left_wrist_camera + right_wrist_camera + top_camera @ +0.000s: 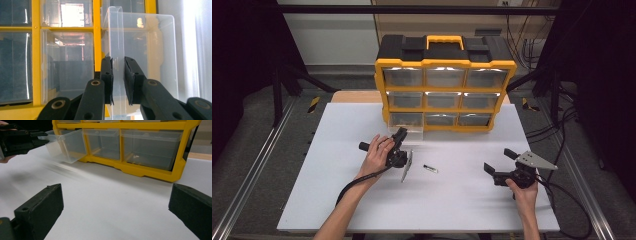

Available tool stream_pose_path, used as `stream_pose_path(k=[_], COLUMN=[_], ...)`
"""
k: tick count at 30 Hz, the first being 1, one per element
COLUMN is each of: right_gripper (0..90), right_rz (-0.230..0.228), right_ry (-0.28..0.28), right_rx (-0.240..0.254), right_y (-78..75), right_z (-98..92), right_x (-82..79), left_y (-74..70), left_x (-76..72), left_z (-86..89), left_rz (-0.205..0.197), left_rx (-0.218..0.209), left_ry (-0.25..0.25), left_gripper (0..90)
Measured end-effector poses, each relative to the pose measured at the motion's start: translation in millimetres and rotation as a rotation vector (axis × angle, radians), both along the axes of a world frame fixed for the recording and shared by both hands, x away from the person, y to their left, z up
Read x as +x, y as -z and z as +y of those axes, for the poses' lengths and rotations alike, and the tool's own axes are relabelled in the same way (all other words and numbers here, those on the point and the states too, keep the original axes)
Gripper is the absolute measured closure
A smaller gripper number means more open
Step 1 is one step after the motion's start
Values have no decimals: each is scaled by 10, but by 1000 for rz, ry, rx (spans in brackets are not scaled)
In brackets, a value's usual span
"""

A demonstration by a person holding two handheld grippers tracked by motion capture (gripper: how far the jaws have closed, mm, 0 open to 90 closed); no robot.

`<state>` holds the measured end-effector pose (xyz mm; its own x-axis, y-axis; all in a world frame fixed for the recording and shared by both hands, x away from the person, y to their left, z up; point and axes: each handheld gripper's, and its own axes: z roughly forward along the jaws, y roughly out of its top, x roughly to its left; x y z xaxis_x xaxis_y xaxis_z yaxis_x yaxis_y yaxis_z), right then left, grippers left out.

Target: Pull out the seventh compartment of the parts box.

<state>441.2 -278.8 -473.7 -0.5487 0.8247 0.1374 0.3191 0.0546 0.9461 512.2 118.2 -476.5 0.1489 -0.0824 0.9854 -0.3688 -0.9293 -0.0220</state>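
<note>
A yellow and black organizer with clear drawers stands at the back of the white table. Its bottom-left drawer is pulled partly out. My left gripper is shut on that drawer's front tab. In the left gripper view the two black pads pinch the clear tab from both sides, with the left gripper pointing at the organizer. My right gripper rests open over the table at the right, nothing between its fingers. The right gripper view shows the pulled-out drawer at the far left.
A small dark and white piece lies on the white table top between the two hands. The other drawers of the organizer sit closed. Cables trail off the table's right side.
</note>
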Motion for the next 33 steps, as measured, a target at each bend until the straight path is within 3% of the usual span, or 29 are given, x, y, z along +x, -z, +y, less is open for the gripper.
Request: stream_pose_path(k=[33], right_gripper=[4], right_rz=[-3], right_ry=[0], right_rx=[1], right_y=[1], right_z=[6], right_x=[1], left_y=[-3], left_x=[-131], left_z=[14], left_rz=[2], left_rx=[-8], left_ry=[11], left_gripper=[777])
